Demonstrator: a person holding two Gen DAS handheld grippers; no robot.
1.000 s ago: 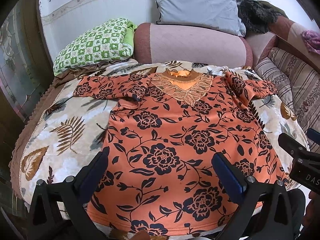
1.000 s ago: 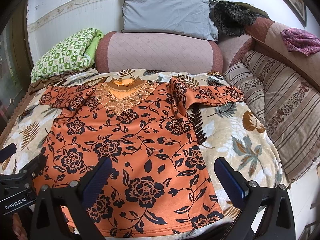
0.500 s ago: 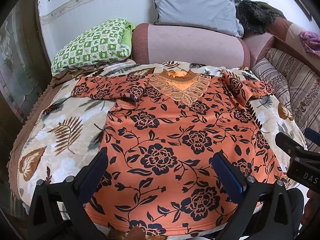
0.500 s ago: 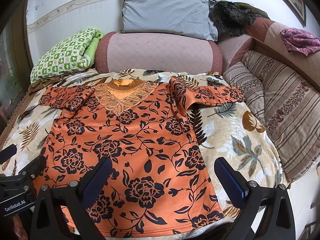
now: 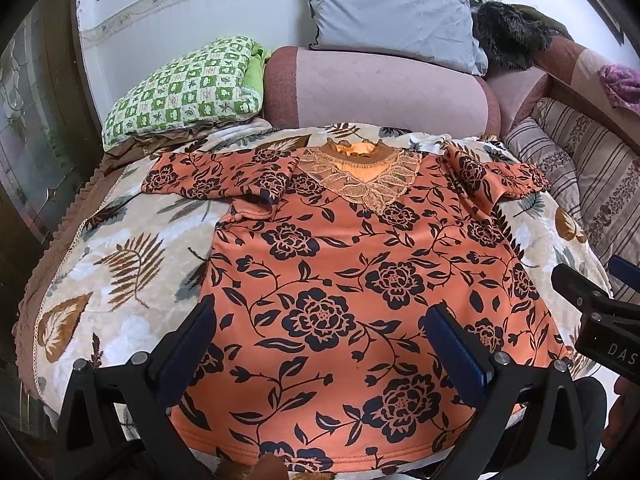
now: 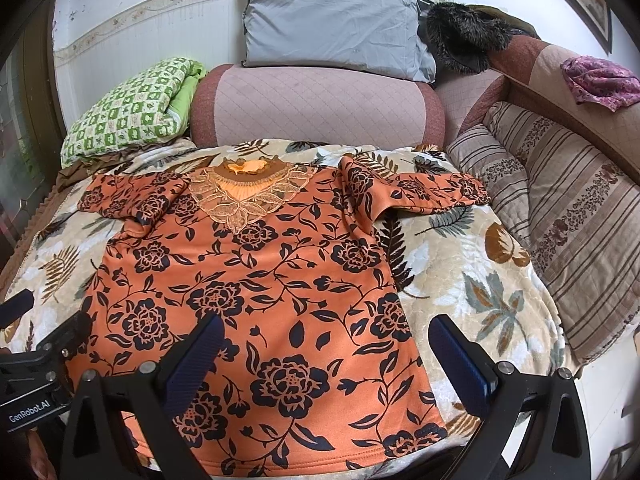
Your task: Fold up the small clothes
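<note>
An orange top with black flowers (image 5: 360,280) lies flat on a leaf-print blanket (image 5: 120,248), lace collar at the far end, both sleeves spread sideways. It also shows in the right wrist view (image 6: 256,288). My left gripper (image 5: 320,320) is open and empty, hovering over the top's lower half near the hem. My right gripper (image 6: 324,336) is open and empty over the top's lower right edge. Each gripper shows at the edge of the other's view: the right gripper (image 5: 592,308), the left gripper (image 6: 36,344).
A green checked quilt (image 5: 184,88) lies folded at the back left. A pink bolster (image 5: 380,92) and a grey pillow (image 5: 392,12) stand behind the top. Striped cushions (image 6: 568,208) line the right side. The blanket (image 6: 480,280) ends near me.
Both grippers have drifted very slightly; the left view has shifted a little to the right. The top has not moved and both grippers stay open.
</note>
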